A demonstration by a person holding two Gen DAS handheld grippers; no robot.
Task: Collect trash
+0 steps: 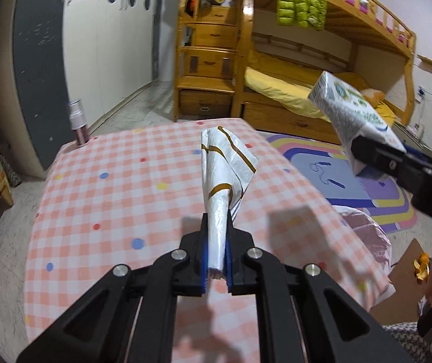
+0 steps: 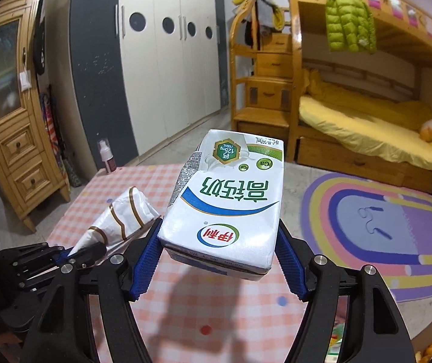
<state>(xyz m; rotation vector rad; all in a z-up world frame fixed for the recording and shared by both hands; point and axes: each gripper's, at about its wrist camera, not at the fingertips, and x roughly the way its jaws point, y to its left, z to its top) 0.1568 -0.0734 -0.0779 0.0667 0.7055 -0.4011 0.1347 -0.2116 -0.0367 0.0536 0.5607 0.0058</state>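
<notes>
While the left gripper (image 1: 217, 242) pinches a bag (image 1: 226, 163), the right gripper (image 2: 219, 260) clamps a milk carton (image 2: 228, 199).

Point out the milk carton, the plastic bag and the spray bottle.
milk carton (image 2: 225, 211): right wrist view, middle of its printed front face.
plastic bag (image 1: 226, 163): left wrist view, white part above the jaws.
spray bottle (image 1: 78, 121): left wrist view, its body at the table's far corner.

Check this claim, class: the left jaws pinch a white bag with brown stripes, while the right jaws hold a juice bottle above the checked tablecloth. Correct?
Not quite. The right gripper holds a milk carton, not a juice bottle, as the right wrist view shows. The rest stands.
</notes>
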